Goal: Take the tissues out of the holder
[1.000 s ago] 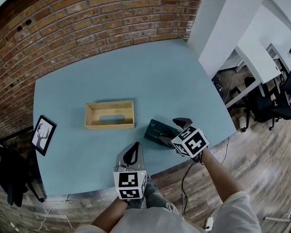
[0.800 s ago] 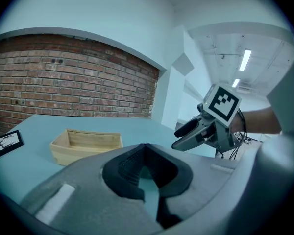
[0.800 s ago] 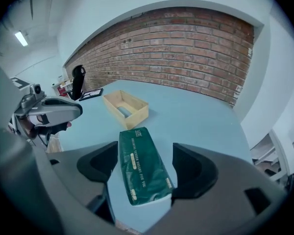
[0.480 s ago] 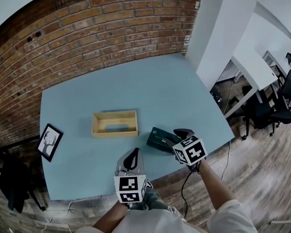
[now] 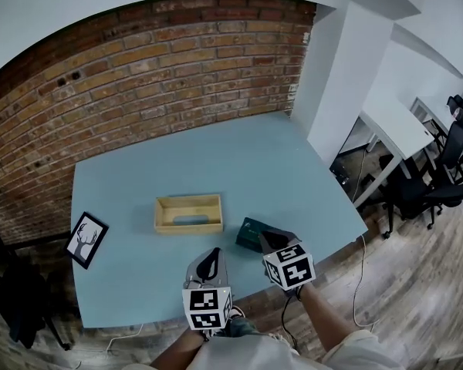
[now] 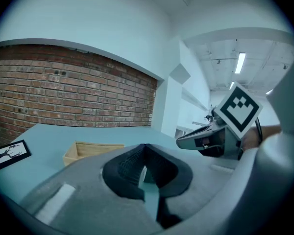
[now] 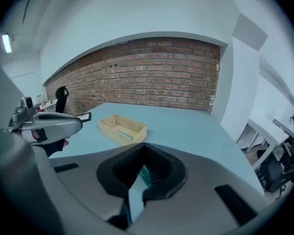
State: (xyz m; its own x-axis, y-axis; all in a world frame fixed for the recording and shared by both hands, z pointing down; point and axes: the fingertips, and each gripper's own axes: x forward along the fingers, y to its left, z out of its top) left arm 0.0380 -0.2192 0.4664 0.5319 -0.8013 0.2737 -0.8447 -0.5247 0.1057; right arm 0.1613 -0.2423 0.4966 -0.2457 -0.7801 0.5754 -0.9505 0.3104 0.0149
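Head view shows left gripper closed; right gripper, tilted down, just closed empty.

We are in an office: white desks with black swivel chairs stand to the right, strip lights run along the ceiling, and our light-blue worktop stands on a wood-plank floor beside an exposed brick wall.
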